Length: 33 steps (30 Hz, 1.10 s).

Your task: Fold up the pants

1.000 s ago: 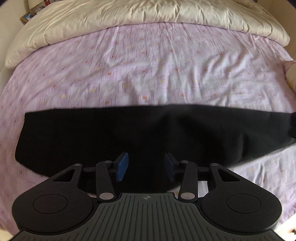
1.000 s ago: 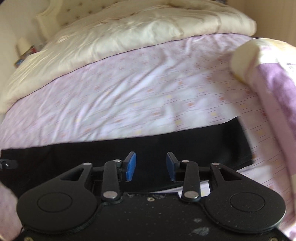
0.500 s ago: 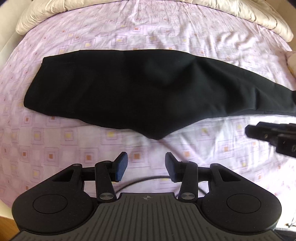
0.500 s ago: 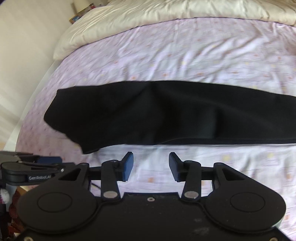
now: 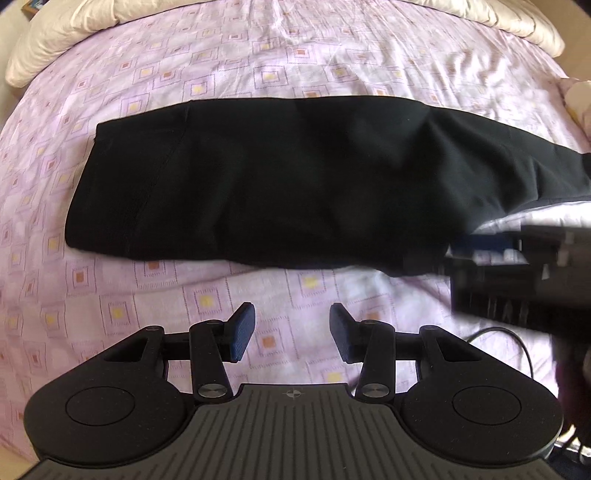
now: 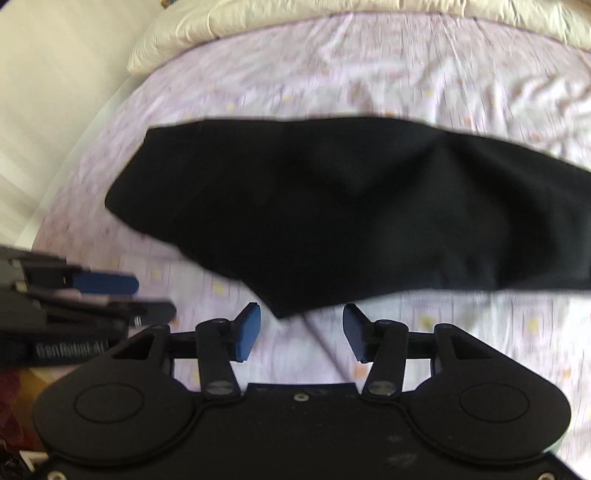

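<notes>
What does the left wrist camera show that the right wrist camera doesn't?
Only the left wrist view: the pants' waistband seam, sharp squares on the sheet, a cable, and the right gripper blurred at the pants' near edge.

Only the right wrist view: the bed's left side and the wall, the left gripper from the side, and the pants' crotch corner near the right gripper's open jaws.

Both: black pants flat on the lilac sheet, cream duvet behind; neither gripper holds anything.

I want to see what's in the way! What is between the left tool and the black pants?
Only bare bedsheet, pink with little squares, lies between the left tool and the black pants. The left wrist view shows it.
</notes>
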Each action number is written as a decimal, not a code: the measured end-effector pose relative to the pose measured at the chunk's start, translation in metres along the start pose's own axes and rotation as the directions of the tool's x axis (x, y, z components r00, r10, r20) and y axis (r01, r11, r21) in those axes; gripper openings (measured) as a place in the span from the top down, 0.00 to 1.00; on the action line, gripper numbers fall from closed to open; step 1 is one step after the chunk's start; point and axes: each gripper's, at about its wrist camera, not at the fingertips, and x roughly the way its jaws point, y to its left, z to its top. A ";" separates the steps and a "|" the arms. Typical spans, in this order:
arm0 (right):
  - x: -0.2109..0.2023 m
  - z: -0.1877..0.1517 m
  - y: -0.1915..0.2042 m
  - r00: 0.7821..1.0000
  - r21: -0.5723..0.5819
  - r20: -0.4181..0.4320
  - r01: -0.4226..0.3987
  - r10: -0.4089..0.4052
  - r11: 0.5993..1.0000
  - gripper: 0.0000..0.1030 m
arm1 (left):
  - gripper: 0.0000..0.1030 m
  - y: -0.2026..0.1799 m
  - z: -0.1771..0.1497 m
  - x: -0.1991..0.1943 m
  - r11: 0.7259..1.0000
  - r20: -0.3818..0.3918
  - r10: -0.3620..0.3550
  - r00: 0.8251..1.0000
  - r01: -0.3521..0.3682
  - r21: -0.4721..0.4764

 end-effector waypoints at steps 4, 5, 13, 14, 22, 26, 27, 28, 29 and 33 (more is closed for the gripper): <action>0.000 0.032 -0.002 0.996 0.070 0.082 0.009 -0.015 0.998 0.49 | 0.58 -0.002 0.013 0.008 0.997 0.013 -0.043 0.999 0.042 0.059; 0.001 0.039 -0.005 0.996 0.092 0.088 0.011 -0.019 0.996 0.49 | 0.58 -0.005 0.016 0.010 0.995 0.014 -0.057 0.998 0.055 0.077; 0.000 0.067 -0.038 0.995 0.273 0.093 -0.004 -0.022 0.962 0.49 | 0.58 -0.028 0.033 0.045 0.973 -0.046 -0.110 0.993 0.117 0.199; -0.001 0.066 -0.040 0.996 0.278 0.090 -0.005 -0.021 0.961 0.49 | 0.58 -0.027 0.036 0.045 0.975 -0.041 -0.109 0.993 0.114 0.193; -0.029 0.031 -0.031 0.997 0.208 0.071 0.009 -0.024 0.978 0.47 | 0.58 -0.004 0.054 0.028 0.979 -0.012 -0.155 0.988 0.155 0.133; -0.037 0.007 -0.002 0.995 0.004 0.086 0.045 -0.045 0.999 0.47 | 0.58 -0.001 0.056 0.028 0.975 -0.025 -0.169 0.985 0.171 0.139; -0.035 0.002 0.008 0.995 -0.066 0.087 0.061 -0.055 0.996 0.47 | 0.58 -0.001 0.057 0.028 0.974 -0.029 -0.168 0.985 0.171 0.147; -0.033 -0.001 0.018 0.993 -0.128 0.092 0.081 -0.070 0.988 0.47 | 0.58 -0.002 0.059 0.029 0.973 -0.035 -0.166 0.986 0.169 0.157; -0.030 -0.004 0.026 0.991 -0.183 0.103 0.105 -0.087 0.978 0.47 | 0.58 -0.002 0.060 0.030 0.971 -0.040 -0.165 0.985 0.170 0.168; -0.022 -0.008 0.048 0.981 -0.342 0.161 0.160 -0.110 0.926 0.47 | 0.58 0.003 0.064 0.030 0.968 -0.057 -0.190 0.980 0.196 0.156</action>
